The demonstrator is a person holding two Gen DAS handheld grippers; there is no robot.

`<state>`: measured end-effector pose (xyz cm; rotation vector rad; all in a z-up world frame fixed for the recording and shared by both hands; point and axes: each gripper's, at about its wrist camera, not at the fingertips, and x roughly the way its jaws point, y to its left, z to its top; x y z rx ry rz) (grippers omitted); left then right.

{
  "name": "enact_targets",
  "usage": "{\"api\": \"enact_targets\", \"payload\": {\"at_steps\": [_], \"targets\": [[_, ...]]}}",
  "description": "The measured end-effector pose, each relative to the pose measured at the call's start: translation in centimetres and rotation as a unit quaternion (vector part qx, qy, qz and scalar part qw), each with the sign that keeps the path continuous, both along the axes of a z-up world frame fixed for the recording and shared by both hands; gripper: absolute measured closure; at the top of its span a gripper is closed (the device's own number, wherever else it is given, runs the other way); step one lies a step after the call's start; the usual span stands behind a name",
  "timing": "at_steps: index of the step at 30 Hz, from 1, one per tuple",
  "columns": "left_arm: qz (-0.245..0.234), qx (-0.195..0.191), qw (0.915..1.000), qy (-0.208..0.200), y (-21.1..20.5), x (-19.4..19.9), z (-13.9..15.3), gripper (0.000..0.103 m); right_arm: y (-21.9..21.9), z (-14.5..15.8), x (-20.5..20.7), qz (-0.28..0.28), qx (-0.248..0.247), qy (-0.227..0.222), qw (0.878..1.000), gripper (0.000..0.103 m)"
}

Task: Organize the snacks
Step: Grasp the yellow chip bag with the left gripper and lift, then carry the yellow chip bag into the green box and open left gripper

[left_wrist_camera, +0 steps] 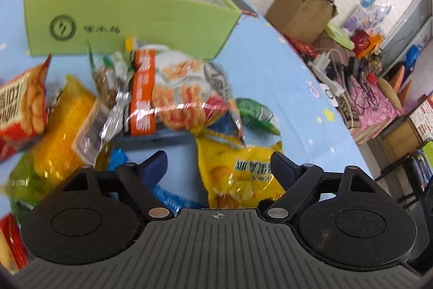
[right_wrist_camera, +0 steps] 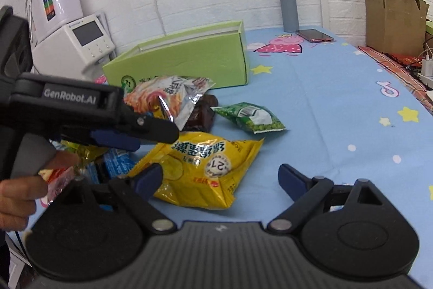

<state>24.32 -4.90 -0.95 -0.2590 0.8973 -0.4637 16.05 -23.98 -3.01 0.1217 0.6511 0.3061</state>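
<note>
A pile of snack bags lies on the blue tablecloth in front of an open green box (left_wrist_camera: 127, 18), which also shows in the right wrist view (right_wrist_camera: 189, 61). My left gripper (left_wrist_camera: 217, 167) is open and empty, hovering over a yellow chip bag (left_wrist_camera: 240, 178) with an orange-and-white bag (left_wrist_camera: 178, 96) beyond it. In the right wrist view the left gripper (right_wrist_camera: 151, 132) comes in from the left above the pile. My right gripper (right_wrist_camera: 220, 180) is open and empty, its fingers on either side of the near end of the yellow chip bag (right_wrist_camera: 205, 167). A green pea bag (right_wrist_camera: 251, 118) lies to the right.
A red bag (left_wrist_camera: 21, 110) and another yellow bag (left_wrist_camera: 62, 132) lie at the pile's left. A grey bottle (right_wrist_camera: 289, 7) and a phone (right_wrist_camera: 315, 35) sit behind the box. A cardboard box (right_wrist_camera: 392, 20) with a plant stands at the table's right, beside cluttered cables (left_wrist_camera: 341, 72). White appliances (right_wrist_camera: 78, 42) stand at the left.
</note>
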Motion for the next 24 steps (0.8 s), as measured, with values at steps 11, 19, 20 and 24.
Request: {"api": "enact_targets", "payload": {"at_steps": [11, 19, 20, 24], "targets": [[-0.054, -0.023, 0.9975, 0.039, -0.8, -0.1, -2.2, 0.081, 2.2, -1.0, 0.4, 0.008, -0.011, 0.017, 1.0, 0.04], [-0.068, -0.043, 0.9962, 0.031, -0.7, -4.2, -0.6, 0.094, 1.4, 0.5, -3.7, -0.001, -0.004, 0.017, 1.0, 0.047], [-0.069, -0.046, 0.9962, 0.025, -0.6, -4.3, -0.2, 0.094, 1.5, 0.9, -4.0, -0.002, -0.003, 0.012, 1.0, 0.046], [-0.065, -0.057, 0.996, -0.019, 0.1, -3.8, 3.6, 0.094, 1.9, 3.9, -3.6, 0.003, -0.005, -0.031, 0.999, 0.045]]}}
